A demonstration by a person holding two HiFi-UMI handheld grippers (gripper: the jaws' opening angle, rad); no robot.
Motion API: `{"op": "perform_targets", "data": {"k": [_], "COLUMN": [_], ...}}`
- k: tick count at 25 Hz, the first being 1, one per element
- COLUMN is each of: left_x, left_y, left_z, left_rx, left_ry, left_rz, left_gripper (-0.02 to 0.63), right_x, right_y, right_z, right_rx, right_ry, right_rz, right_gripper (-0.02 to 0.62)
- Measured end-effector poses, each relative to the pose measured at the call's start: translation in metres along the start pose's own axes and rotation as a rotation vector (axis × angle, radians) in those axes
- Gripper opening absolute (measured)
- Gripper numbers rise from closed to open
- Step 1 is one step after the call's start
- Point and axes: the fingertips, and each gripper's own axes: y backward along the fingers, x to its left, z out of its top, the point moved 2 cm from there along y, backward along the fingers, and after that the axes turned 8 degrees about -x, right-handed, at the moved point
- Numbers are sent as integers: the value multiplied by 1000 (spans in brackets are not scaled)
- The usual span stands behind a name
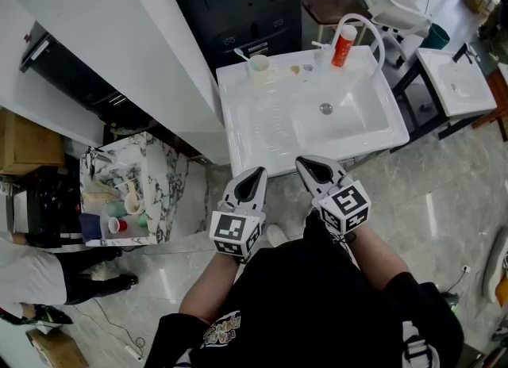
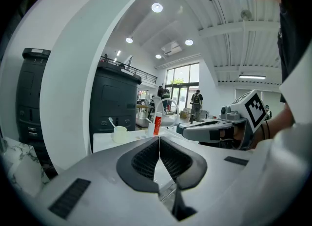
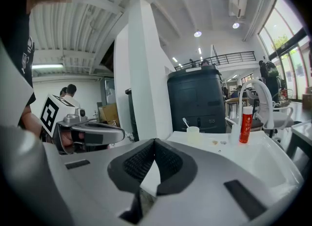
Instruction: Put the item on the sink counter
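A white sink counter (image 1: 262, 132) stands in front of me, with a curved white faucet (image 1: 371, 37) at its back. Next to the faucet stands a red and white tube (image 1: 344, 45). A pale cup (image 1: 259, 69) holding a toothbrush sits at the back left. My left gripper (image 1: 255, 174) and right gripper (image 1: 305, 165) hover side by side just short of the counter's front edge. Both are shut with nothing between the jaws. The left gripper view shows its closed tips (image 2: 159, 140), the tube (image 2: 157, 125) and the cup (image 2: 119, 133). The right gripper view shows its closed tips (image 3: 154, 142) and the tube (image 3: 247, 124).
A white pillar (image 1: 159, 57) rises left of the sink, with a dark cabinet (image 1: 238, 1) behind. At the lower left a marble side table (image 1: 163, 180) carries cups. A second white sink (image 1: 456, 81) stands at the right. A person (image 1: 32, 275) is at the left edge.
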Motion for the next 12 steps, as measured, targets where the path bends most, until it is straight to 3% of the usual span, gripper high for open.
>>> {"op": "perform_targets", "data": {"k": [12], "left_x": [-9], "left_y": [0], "left_z": [3], "left_rx": [-6], "left_ry": [-8], "left_rz": [-7], "left_gripper": [17], "right_x": [2], "right_y": [9], "right_z": [-1], "right_rx": [-7], "right_ry": [-1], "right_rz": [2], "right_gripper": [54]}}
